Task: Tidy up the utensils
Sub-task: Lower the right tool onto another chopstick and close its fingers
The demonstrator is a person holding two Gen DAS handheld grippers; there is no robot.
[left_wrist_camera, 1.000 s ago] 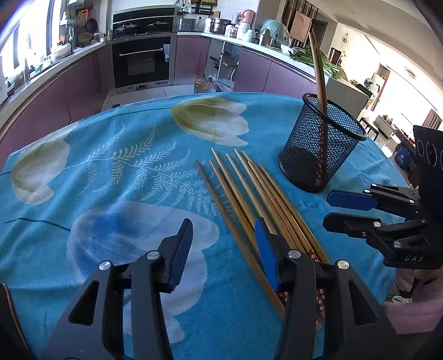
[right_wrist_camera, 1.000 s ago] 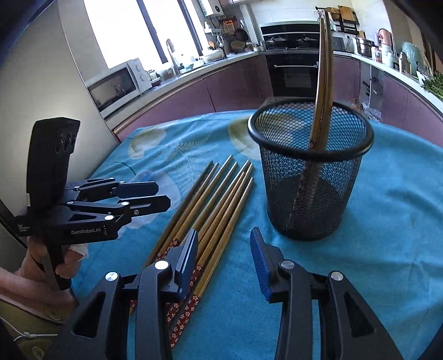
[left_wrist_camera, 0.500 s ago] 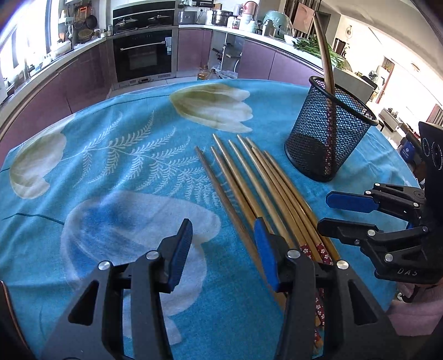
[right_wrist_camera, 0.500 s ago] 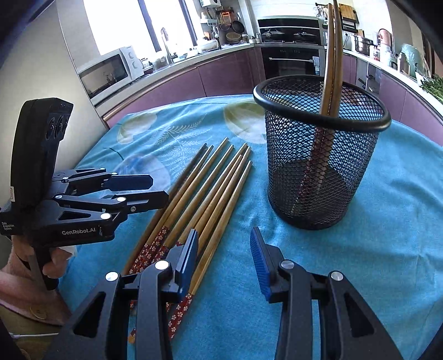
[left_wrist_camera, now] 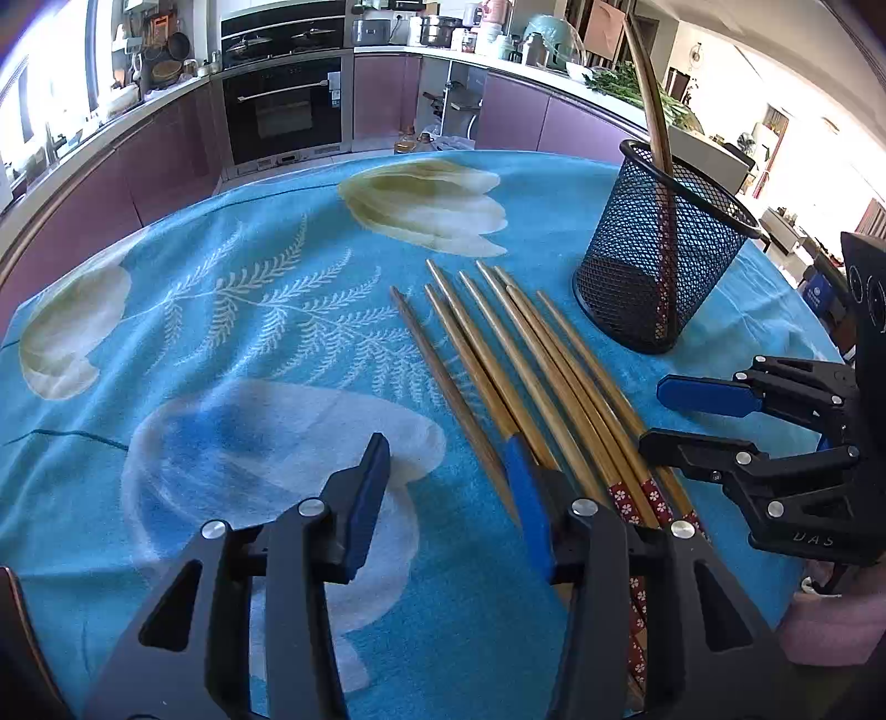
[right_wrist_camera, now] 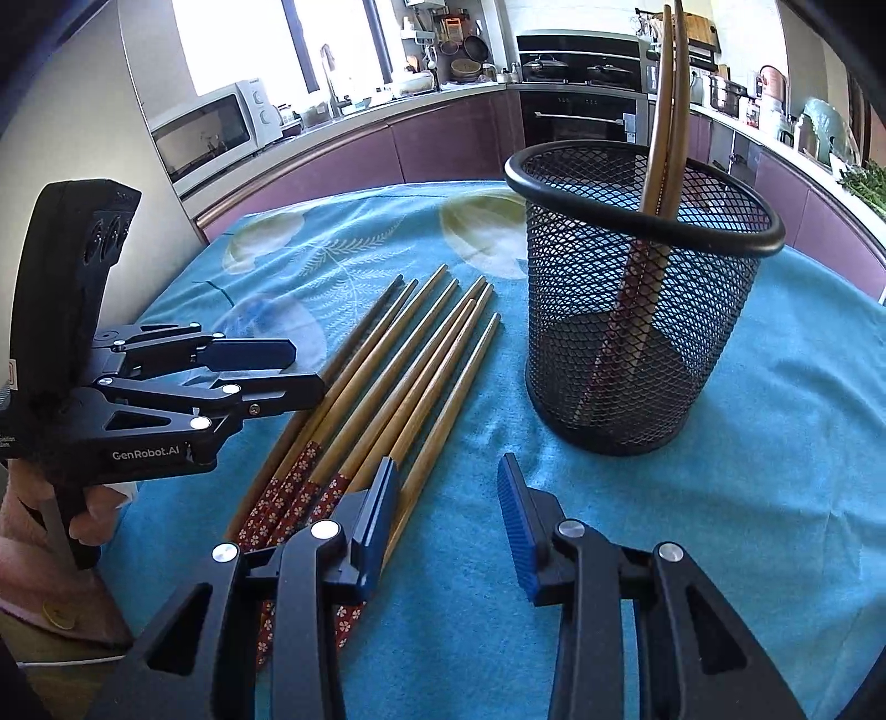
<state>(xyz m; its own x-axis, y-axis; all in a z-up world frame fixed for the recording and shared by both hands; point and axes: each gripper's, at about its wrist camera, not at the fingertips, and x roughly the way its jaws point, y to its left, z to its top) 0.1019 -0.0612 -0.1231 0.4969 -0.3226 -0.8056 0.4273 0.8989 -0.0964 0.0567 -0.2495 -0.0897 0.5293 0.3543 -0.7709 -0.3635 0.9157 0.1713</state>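
Wooden chopsticks point(right_wrist_camera: 387, 376) flat beside upright mesh cup point(right_wrist_camera: 642, 310) with two.

Strong daylight fills both views. In the right wrist view it pours through the windows point(right_wrist_camera: 288, 33), which are blown out to plain white; in the left wrist view the far right room is likewise overexposed. The mesh holder point(right_wrist_camera: 637, 310) throws a soft shadow on the blue cloth point(right_wrist_camera: 775, 443) on its near side. The oven door point(left_wrist_camera: 288, 111) shows small glints. Fisheye bending curves the counters and the table edges, and dark vignetting rounds off every corner. Focus is sharp at the middle, slightly softer toward the rims.
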